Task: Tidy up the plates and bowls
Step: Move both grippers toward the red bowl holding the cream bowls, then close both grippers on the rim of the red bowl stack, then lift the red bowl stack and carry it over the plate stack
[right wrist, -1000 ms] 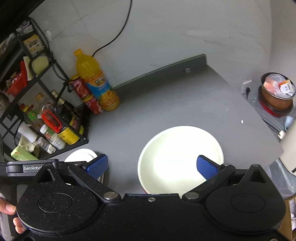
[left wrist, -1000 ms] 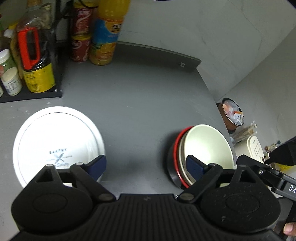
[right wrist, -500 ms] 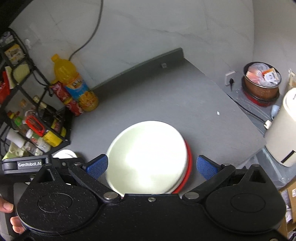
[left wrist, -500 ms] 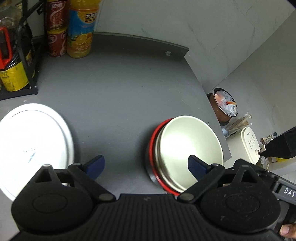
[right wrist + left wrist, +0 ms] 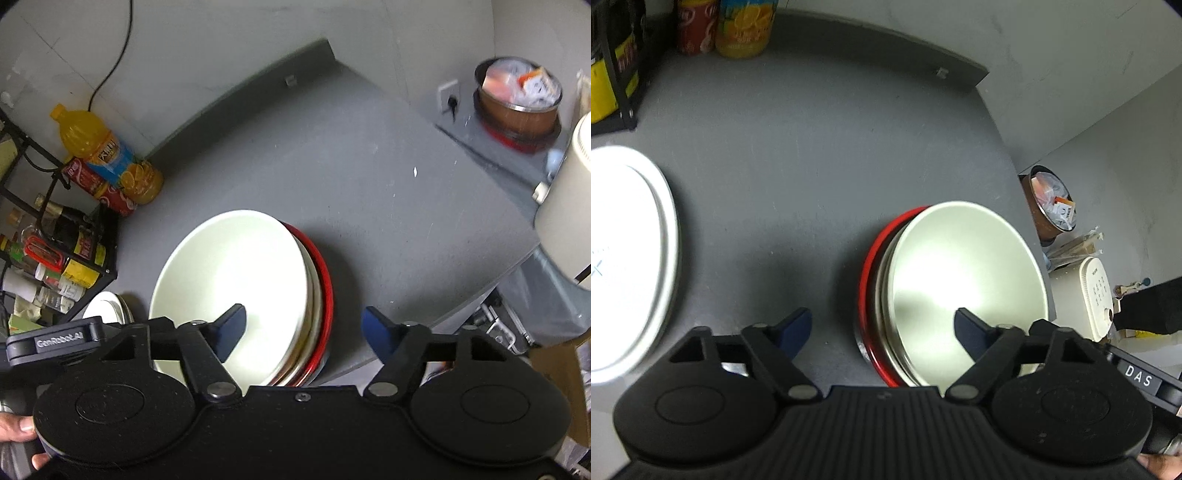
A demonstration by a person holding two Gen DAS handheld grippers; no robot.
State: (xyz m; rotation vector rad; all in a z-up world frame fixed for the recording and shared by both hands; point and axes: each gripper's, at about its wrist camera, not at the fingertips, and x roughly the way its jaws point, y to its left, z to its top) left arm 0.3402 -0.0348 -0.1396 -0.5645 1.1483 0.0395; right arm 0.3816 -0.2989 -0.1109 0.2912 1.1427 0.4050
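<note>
both grippers open, left gripper [image 5: 882, 325], right gripper [image 5: 303, 325], above stacked bowls [image 5: 236, 280]

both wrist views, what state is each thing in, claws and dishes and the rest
left claw: open, empty, above the counter.
right claw: open, empty, straddling the stack's right edge.
cream round bowl: top of the stack, empty, upright.
red-rimmed bowl: under the cream one, only its rim shows.
white flat round plate: lying flat, apart from the stack.
orange juice bottle: upright, capped.
brown bin: open, filled with wrappers.
</note>
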